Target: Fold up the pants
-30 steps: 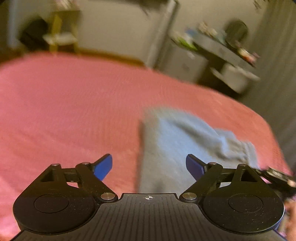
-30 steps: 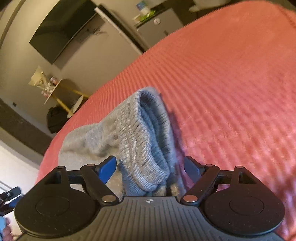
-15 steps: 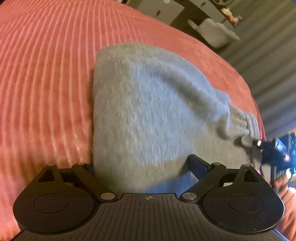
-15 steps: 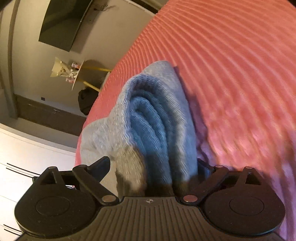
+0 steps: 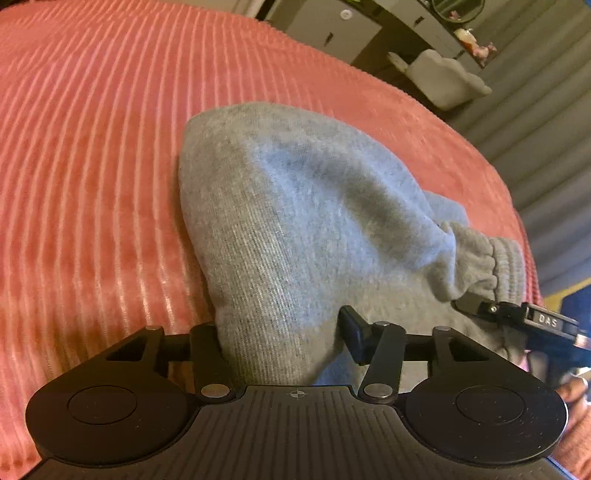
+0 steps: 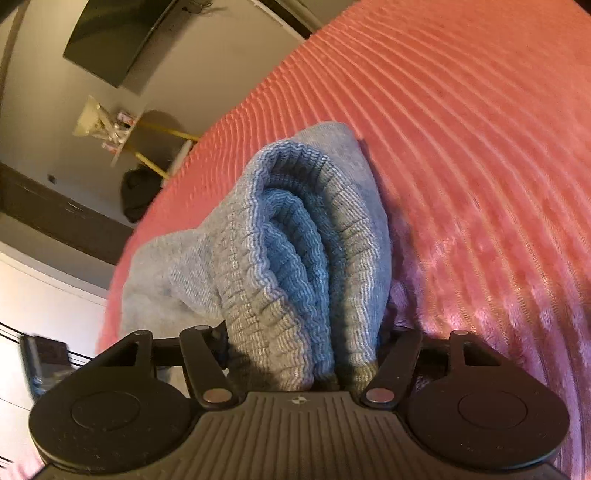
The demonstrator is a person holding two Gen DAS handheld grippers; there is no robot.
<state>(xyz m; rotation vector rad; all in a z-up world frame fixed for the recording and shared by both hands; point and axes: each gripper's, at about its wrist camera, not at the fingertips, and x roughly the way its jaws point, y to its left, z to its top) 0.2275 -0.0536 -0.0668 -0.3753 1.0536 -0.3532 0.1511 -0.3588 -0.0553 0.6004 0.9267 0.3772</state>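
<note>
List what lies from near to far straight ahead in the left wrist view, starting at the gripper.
left gripper, closed on the cloth → gray sweatpants, bunched in a mound → pink ribbed bedspread → gray cabinet beyond the bed's far edge.

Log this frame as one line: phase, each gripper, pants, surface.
phase: gripping | left gripper: shut on pants | right gripper: shut on pants, ribbed cuffs | pants: folded bundle | surface: red bedspread
</note>
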